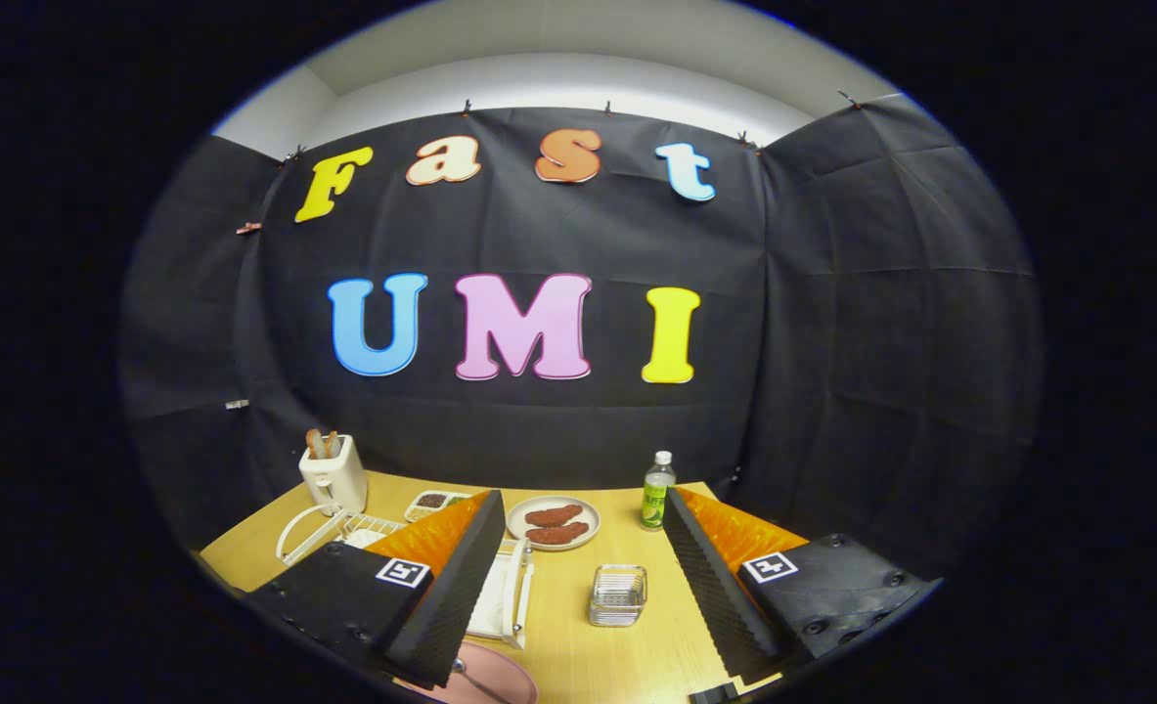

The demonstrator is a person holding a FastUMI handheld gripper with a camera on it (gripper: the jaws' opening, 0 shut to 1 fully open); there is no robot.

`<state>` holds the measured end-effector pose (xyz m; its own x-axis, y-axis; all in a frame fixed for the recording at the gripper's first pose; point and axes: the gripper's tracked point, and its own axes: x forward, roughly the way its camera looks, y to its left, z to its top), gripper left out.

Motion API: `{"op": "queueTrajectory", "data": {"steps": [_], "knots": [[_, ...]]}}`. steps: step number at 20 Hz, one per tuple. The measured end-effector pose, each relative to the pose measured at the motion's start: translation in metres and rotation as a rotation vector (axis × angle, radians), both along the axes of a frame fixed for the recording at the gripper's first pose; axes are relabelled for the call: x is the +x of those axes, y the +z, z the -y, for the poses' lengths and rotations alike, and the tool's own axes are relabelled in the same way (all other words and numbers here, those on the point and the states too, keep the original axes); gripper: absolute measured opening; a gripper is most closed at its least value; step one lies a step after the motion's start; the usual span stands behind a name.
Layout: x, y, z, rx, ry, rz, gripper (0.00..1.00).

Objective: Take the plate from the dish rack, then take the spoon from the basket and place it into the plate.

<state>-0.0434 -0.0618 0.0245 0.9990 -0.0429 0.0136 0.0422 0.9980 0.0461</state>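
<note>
Below the spread, empty gripper (578,587), the spoon (475,680) already lies in the pink plate (495,675); task looks finished, so withdraw.

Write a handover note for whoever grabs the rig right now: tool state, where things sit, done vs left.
Tool: open, holding nothing, raised above the table.
Pink plate: lies flat on the table near the left finger, out of the dish rack.
Spoon: lies on the pink plate.
Wire basket: sits between the fingers, just ahead; looks empty.
Done: by the look of it, both steps, plate out and spoon on it.
Left: likely nothing but to pull away.
Also there: toaster, plate of food, bottle.
</note>
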Motion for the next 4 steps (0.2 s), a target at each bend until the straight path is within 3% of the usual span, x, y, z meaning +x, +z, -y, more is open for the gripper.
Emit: {"op": "queueTrajectory", "data": {"steps": [4], "knots": [[-0.015, -0.008, 0.025, -0.005, -0.077, 0.000, 0.99]]}}
